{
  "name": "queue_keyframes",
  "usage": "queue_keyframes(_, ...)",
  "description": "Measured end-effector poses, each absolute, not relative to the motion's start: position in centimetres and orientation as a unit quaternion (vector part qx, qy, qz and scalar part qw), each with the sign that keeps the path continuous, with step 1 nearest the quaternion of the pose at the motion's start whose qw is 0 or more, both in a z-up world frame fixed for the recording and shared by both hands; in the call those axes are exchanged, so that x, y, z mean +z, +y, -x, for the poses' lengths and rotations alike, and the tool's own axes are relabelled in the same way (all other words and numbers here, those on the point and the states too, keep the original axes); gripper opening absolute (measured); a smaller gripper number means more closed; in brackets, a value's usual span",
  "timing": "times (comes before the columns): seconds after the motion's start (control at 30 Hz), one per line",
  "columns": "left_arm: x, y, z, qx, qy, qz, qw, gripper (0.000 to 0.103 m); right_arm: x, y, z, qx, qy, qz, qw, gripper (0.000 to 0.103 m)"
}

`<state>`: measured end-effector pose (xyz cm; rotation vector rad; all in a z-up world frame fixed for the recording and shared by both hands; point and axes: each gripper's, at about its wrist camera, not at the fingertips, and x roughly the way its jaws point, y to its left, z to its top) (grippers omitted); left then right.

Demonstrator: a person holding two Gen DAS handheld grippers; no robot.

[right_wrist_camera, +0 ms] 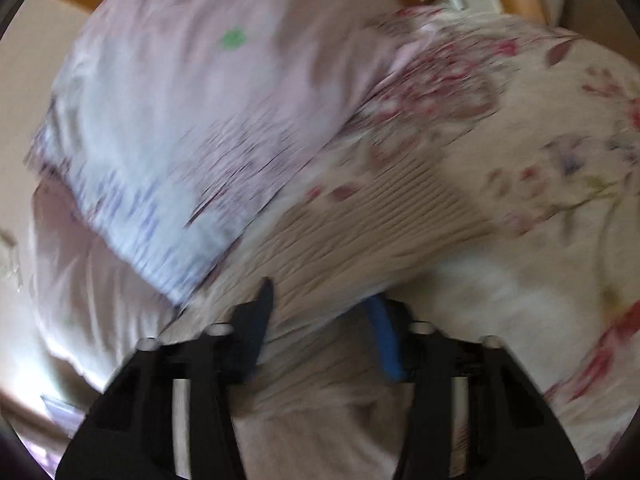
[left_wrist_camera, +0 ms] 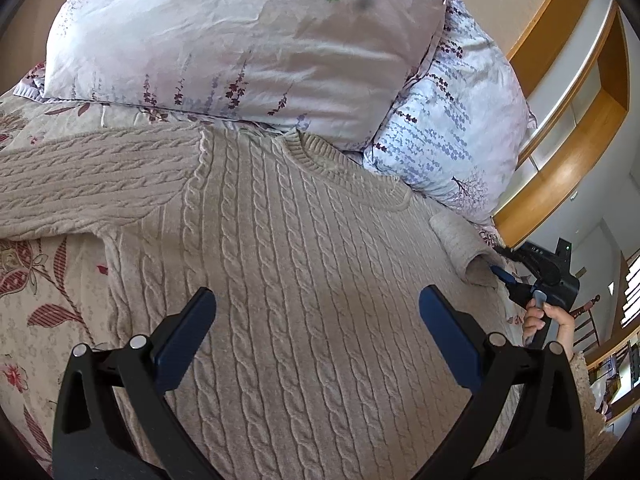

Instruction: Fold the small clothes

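A beige cable-knit sweater (left_wrist_camera: 300, 220) lies flat on the bed, neck toward the pillows. One sleeve (left_wrist_camera: 80, 184) stretches out to the left. The other sleeve's cuff (left_wrist_camera: 460, 248) is rolled up at the sweater's right edge. My left gripper (left_wrist_camera: 318, 292) hovers open over the sweater's body with nothing between its fingers. A hand (left_wrist_camera: 548, 320) holds my right gripper (left_wrist_camera: 508, 280) at that cuff. The right wrist view is blurred. There the right gripper (right_wrist_camera: 320, 292) has its fingers apart, with ribbed sweater knit (right_wrist_camera: 380, 220) lying between and beyond them.
Two floral pillows (left_wrist_camera: 240, 40) (left_wrist_camera: 448, 140) lie just past the sweater's collar. A flowered bedspread (left_wrist_camera: 40, 300) covers the bed under and left of the sweater. A wooden headboard shelf (left_wrist_camera: 560, 140) stands at the right. The right wrist view also shows a pillow (right_wrist_camera: 180, 120) and the bedspread (right_wrist_camera: 540, 140).
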<state>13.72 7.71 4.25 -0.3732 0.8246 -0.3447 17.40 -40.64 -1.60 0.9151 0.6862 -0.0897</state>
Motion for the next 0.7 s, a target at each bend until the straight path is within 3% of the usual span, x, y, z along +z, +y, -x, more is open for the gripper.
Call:
queue_keyframes(0.03,4.3,7.9,-13.7,-0.165,0.395,0.181,0.885,0.101,-1.4,-40.9,-17.5,-0.056,0.323,-0.419,0.847,0.014)
queue_keyframes(0.07,4.3,8.0,-13.8,-0.166,0.395,0.182,0.885,0.101,-0.9,-40.8,-17.6,-0.063,0.319,-0.403,0.855,0.010)
queue_keyframes(0.3,4.8,8.8,-14.0,-0.172,0.384,0.202,0.884,0.099,7.6,-31.8,-18.0,0.027,0.242,-0.246,0.938,0.009)
queue_keyframes(0.43,5.0,8.9,-14.3,-0.186,0.383,0.233,0.874,0.098,9.8,-23.0,-19.2,0.146,0.246,-0.186,0.940,0.010)
queue_keyframes(0.5,5.0,8.9,-14.5,-0.192,0.383,0.250,0.868,0.098,8.8,-17.7,-20.6,0.226,0.293,-0.155,0.916,0.021)
queue_keyframes(0.53,5.0,8.9,-14.7,-0.196,0.383,0.260,0.864,0.097,8.0,-15.7,-21.0,0.250,0.318,-0.140,0.904,0.041)
queue_keyframes(0.57,5.0,8.8,-14.8,-0.197,0.384,0.264,0.862,0.096,7.0,-13.9,-21.2,0.267,0.344,-0.125,0.891,0.056)
queue_keyframes(0.7,4.9,8.8,-15.4,-0.195,0.388,0.272,0.859,0.093,4.5,-15.0,-20.0,0.273,0.363,-0.168,0.875,0.056)
